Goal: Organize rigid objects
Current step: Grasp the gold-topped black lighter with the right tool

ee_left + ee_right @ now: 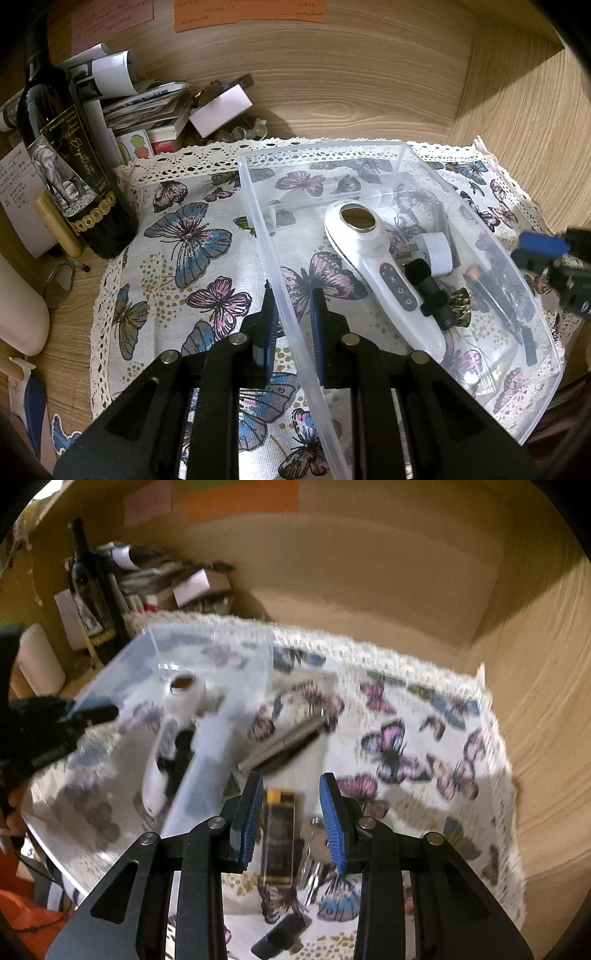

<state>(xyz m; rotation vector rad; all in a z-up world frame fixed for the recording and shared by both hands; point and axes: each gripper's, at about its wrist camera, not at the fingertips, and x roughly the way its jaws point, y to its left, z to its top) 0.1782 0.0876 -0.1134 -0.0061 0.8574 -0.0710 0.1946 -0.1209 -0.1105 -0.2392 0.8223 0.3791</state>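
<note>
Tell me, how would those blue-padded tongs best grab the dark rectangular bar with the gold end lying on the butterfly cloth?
Across its long sides, near the middle, coming down from above. The dark bar lies flat on the butterfly cloth, running lengthwise between the right gripper fingers, which already stand apart on either side of it. Its narrow width probably fits the gap; the silvery piece beside it crowds the right pad.

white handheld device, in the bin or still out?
In. The white handheld device lies on the floor of the clear bin, inside its walls.
</note>
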